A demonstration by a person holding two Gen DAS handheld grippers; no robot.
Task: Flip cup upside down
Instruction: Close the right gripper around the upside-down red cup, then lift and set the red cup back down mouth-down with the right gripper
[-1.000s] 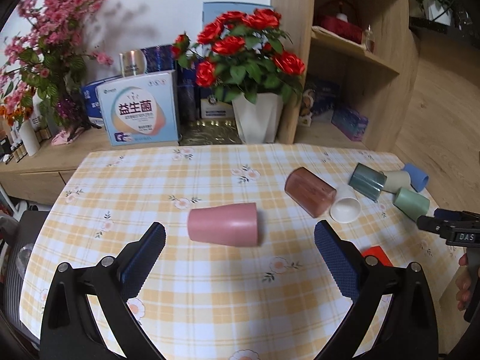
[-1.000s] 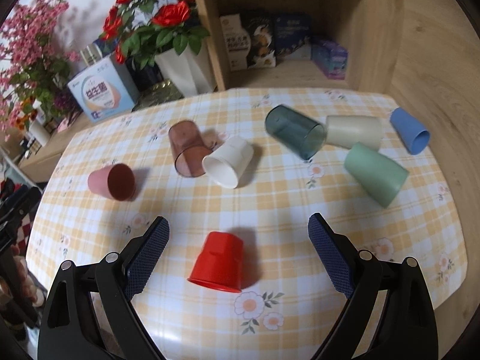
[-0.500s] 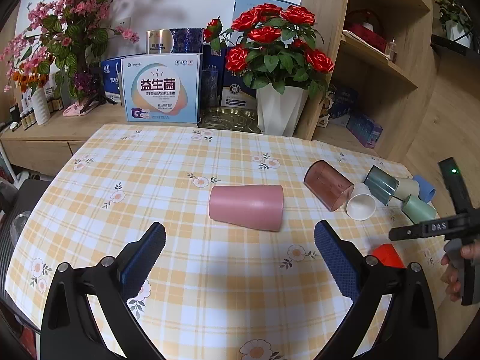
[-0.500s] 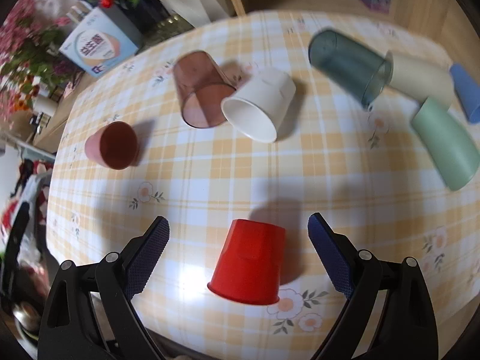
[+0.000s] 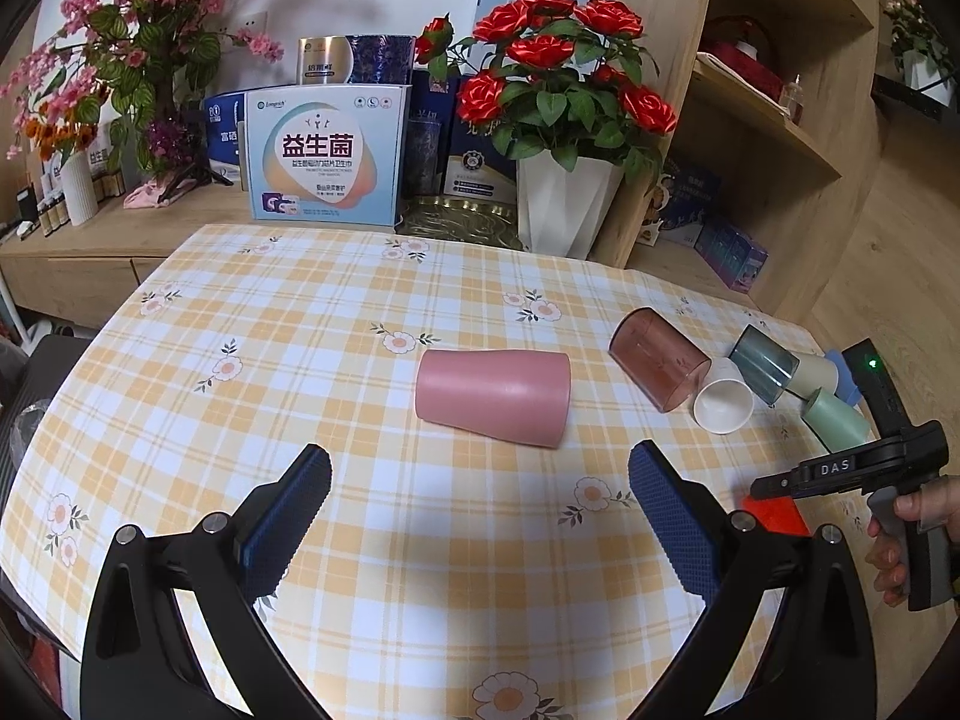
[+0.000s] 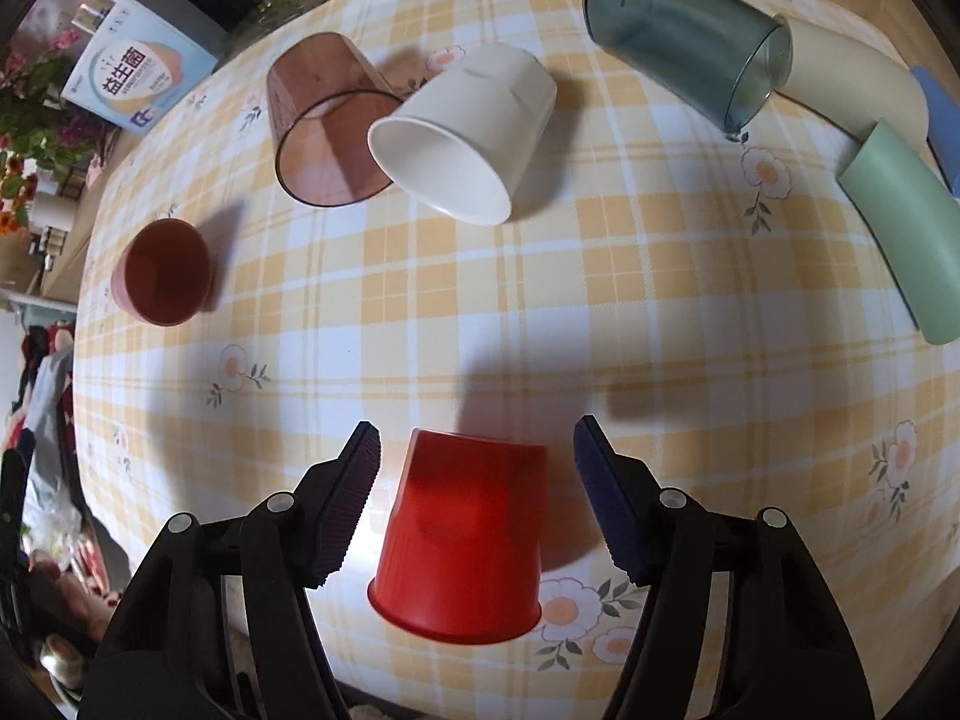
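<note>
A red cup (image 6: 462,540) stands upside down near the table's front edge, between the fingers of my right gripper (image 6: 477,468), which is open and not touching it. A pink cup (image 5: 493,395) lies on its side in the middle of the table; it also shows in the right wrist view (image 6: 161,281). My left gripper (image 5: 480,480) is open and empty, a little short of the pink cup. The right gripper's body (image 5: 852,468) shows in the left wrist view, with the red cup (image 5: 774,513) under it.
On the checked tablecloth (image 6: 540,330) lie a brown clear cup (image 6: 324,126), a white cup (image 6: 468,132), a dark teal cup (image 6: 684,36), a cream cup (image 6: 846,78), a green cup (image 6: 906,228) and a blue cup (image 6: 942,114). A rose pot (image 5: 564,204) and boxes stand behind the table.
My right gripper has tilted down and moved in over the red cup, its fingers now either side of it. My left gripper has swung left and come slightly nearer the pink cup.
</note>
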